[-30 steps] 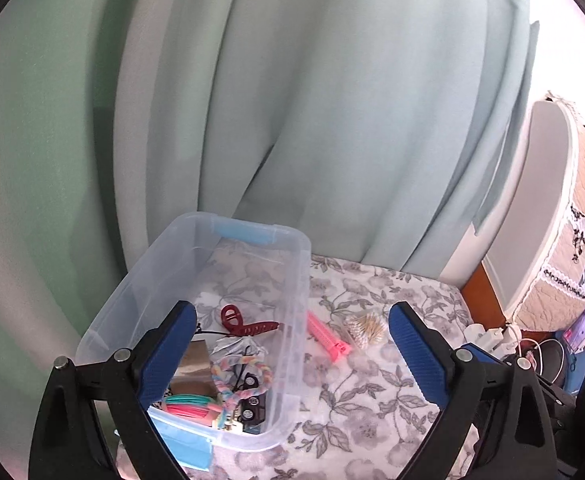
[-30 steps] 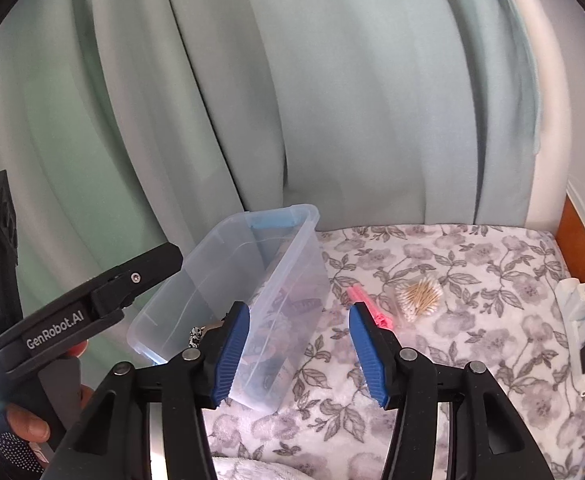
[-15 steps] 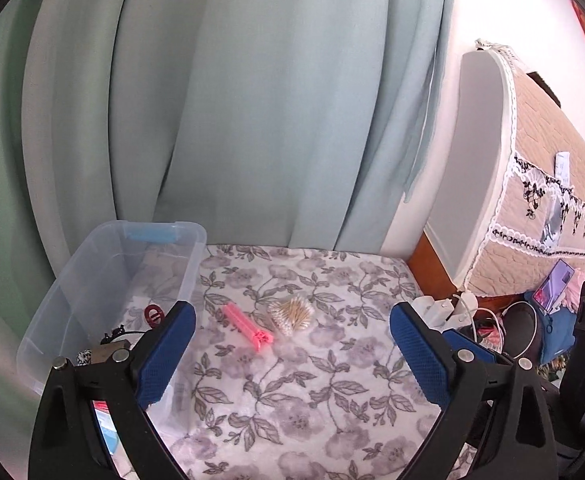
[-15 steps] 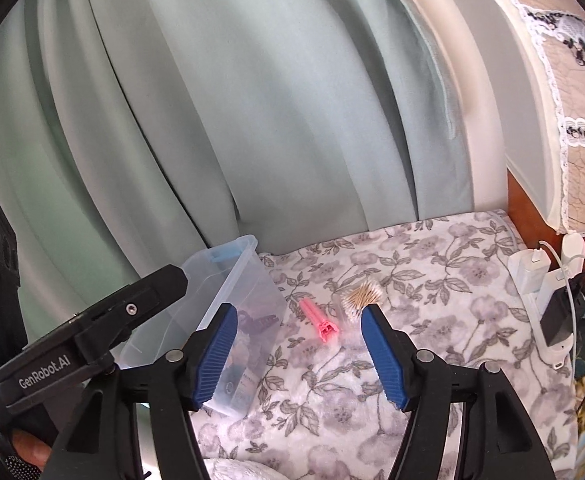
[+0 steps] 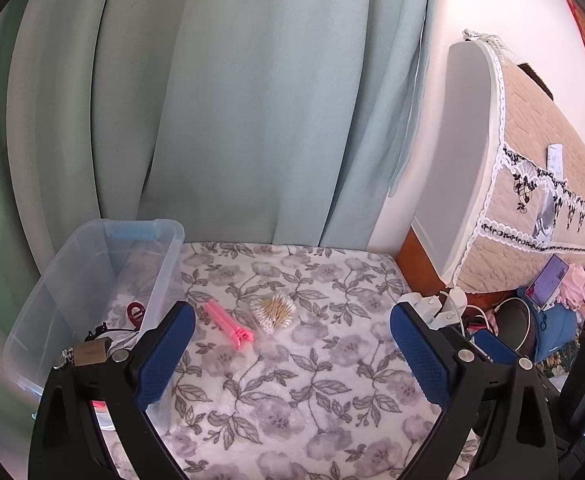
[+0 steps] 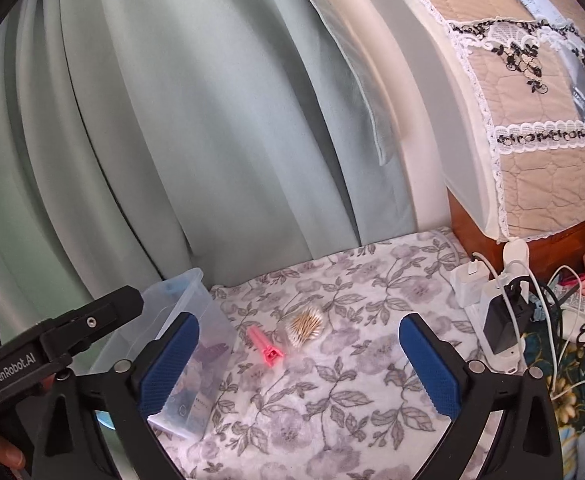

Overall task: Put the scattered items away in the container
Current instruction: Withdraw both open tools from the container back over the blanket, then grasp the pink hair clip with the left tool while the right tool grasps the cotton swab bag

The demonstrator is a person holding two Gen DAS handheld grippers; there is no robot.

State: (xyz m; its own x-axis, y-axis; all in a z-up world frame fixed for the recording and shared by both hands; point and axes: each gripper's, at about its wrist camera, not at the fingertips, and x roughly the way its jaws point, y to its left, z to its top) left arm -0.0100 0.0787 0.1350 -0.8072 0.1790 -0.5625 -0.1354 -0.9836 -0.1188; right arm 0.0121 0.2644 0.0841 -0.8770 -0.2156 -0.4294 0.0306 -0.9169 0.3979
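Pink plastic is what I am lining up on: the pink clip (image 5: 229,324) lies flat on the floral cloth (image 5: 324,376), just right of the clear container (image 5: 92,280) and close beside the bundle of cotton swabs (image 5: 273,310), nearly touching it at its forked end, though I cannot tell if they meet. Its long axis runs diagonally in my left camera, the plain end pointing up and left toward the container wall, the forked end pointing down and right toward me. The swabs lie in a loose sheaf, their tips fanned toward me, in what looks like a thin clear wrap. A second ago my left gripper (image 5: 292,356) was looking down into the container, over the things already in it; now it has swung right and both loose items sit between its fingers, which are spread wide and empty. My right gripper (image 6: 298,360) has widened over the same second, from a narrow gap to a broad one, and holds nothing; it frames the same clip (image 6: 265,343) and swabs (image 6: 306,324). I read that as one drop finished and the next pick starting, with two items left on the cloth. Further out, the green curtain (image 5: 220,100) hangs behind the container, and chargers and cables (image 6: 504,312) crowd the right edge of the cloth, well apart from the clip.
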